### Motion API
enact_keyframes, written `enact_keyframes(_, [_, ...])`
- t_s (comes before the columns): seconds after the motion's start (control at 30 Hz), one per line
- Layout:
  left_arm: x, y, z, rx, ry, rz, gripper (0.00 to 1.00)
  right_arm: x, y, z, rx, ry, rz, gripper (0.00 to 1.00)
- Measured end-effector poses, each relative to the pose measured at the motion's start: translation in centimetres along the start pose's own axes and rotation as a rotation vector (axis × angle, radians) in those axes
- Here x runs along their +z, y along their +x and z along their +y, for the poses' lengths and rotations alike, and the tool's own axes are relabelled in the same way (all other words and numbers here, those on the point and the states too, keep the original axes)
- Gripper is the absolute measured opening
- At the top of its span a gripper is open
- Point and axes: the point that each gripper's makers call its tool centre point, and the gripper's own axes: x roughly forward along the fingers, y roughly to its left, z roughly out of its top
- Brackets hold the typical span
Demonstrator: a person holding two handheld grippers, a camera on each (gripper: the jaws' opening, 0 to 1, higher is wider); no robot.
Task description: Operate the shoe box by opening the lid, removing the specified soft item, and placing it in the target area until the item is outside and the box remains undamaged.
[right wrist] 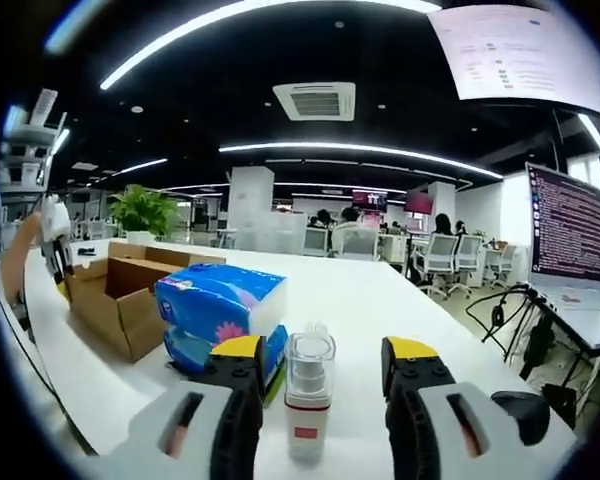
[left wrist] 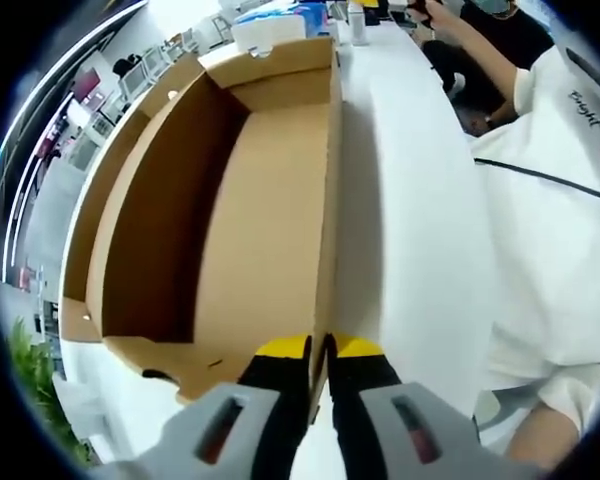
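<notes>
The brown cardboard shoe box (left wrist: 230, 200) lies open on the white table (left wrist: 410, 200), and its inside looks bare. My left gripper (left wrist: 318, 352) is shut on the near end of the box's right wall, one yellow-tipped finger on each side of the cardboard. In the right gripper view the same box (right wrist: 115, 290) sits at the left, with the left gripper (right wrist: 52, 235) at its far side. A soft blue tissue pack (right wrist: 220, 310) lies on the table beside the box. My right gripper (right wrist: 327, 352) is open, its jaws either side of a small clear bottle (right wrist: 308, 395).
A person in a white shirt (left wrist: 560, 230) stands close on the right of the table. Bottles and packs (left wrist: 280, 25) crowd the table's far end. A laptop (right wrist: 580, 250) and cables (right wrist: 510, 320) lie at the right. A potted plant (right wrist: 145, 212) stands behind the box.
</notes>
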Motion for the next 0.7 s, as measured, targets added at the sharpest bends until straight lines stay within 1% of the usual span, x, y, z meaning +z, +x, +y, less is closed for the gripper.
enact_keyframes(0.07, [0.0,0.0,0.0,0.0,0.002,-0.005,0.06,0.6,0.0,-0.2,-0.02,-0.005,-0.031,0.52])
enact_keyframes(0.13, [0.0,0.0,0.0,0.001,0.004,-0.006,0.06,1.0,-0.1,-0.3,-0.037,-0.003,-0.045,0.56])
enact_keyframes(0.23, [0.0,0.0,0.1,0.0,0.005,-0.006,0.06,2.1,-0.5,-0.3,-0.064,-0.018,-0.079,0.58])
enact_keyframes(0.27, [0.0,0.0,0.1,0.0,0.009,-0.005,0.06,2.7,-0.7,-0.5,-0.082,-0.031,-0.098,0.58])
enact_keyframes(0.3, [0.0,0.0,0.1,0.0,0.014,-0.005,0.06,3.4,-1.0,-0.8,-0.115,-0.058,-0.125,0.58])
enact_keyframes(0.37, [0.0,0.0,0.0,-0.001,0.034,-0.009,0.06,4.1,-1.5,-1.5,-0.165,-0.082,-0.14,0.57])
enact_keyframes(0.4, [0.0,0.0,0.0,0.0,0.03,-0.01,0.06,4.6,-1.8,-1.9,-0.194,-0.098,-0.159,0.56])
enact_keyframes(0.43, [0.0,0.0,0.1,0.0,0.026,-0.011,0.06,5.0,-2.0,-1.9,-0.196,-0.085,-0.175,0.55])
enact_keyframes(0.5, [0.1,-0.1,0.0,0.0,0.03,-0.011,0.06,5.3,-2.2,-1.9,-0.192,-0.065,-0.186,0.55])
enact_keyframes(0.57, [0.1,-0.1,0.0,-0.001,0.026,-0.012,0.06,6.7,-2.5,-1.4,-0.173,-0.036,-0.24,0.53])
enact_keyframes(0.63, [0.1,-0.1,0.0,0.001,0.024,-0.01,0.06,6.9,-2.3,-1.1,-0.168,-0.04,-0.237,0.52])
enact_keyframes(0.67, [0.1,-0.1,0.0,0.003,0.025,-0.009,0.06,6.7,-1.9,-1.2,-0.181,-0.05,-0.209,0.5])
enact_keyframes(0.7, [0.1,0.0,0.0,0.005,0.025,-0.009,0.06,6.7,-1.7,-1.1,-0.185,-0.06,-0.207,0.47])
